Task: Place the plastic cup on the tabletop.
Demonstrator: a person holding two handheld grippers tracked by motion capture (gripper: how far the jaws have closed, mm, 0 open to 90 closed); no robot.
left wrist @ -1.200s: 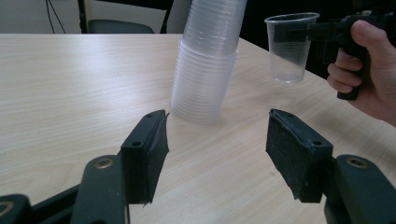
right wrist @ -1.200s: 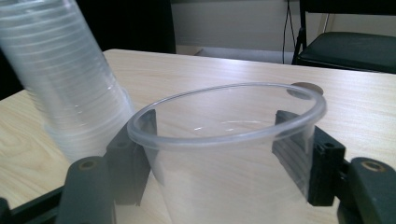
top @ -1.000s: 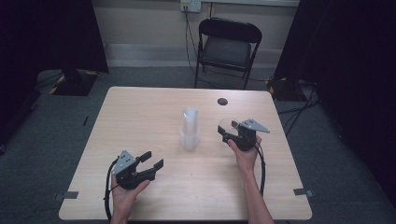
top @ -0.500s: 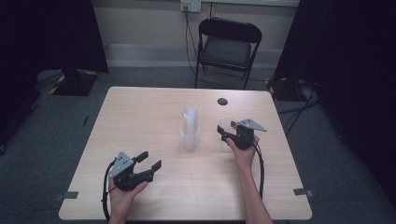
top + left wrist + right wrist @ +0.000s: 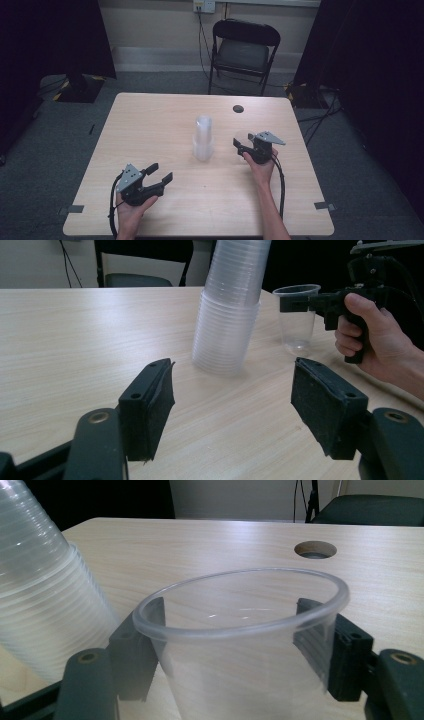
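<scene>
Now | single clear cup (image 5: 240,630) right of centre frame, upright on table (image 5: 150,125) | right gripper (image 5: 243,145) jaws just opening, flanking rim; left gripper (image 5: 160,172) spread, empty | you: thin, light, crushable, take below rim gently

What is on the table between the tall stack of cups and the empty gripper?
Nothing. In the left gripper view, bare table runs from the left gripper to the stack of cups.

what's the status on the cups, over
Left gripper open, empty. Right gripper around single cup, jaws just opening. Cup stack upright beside it. Nothing blocking.
</scene>
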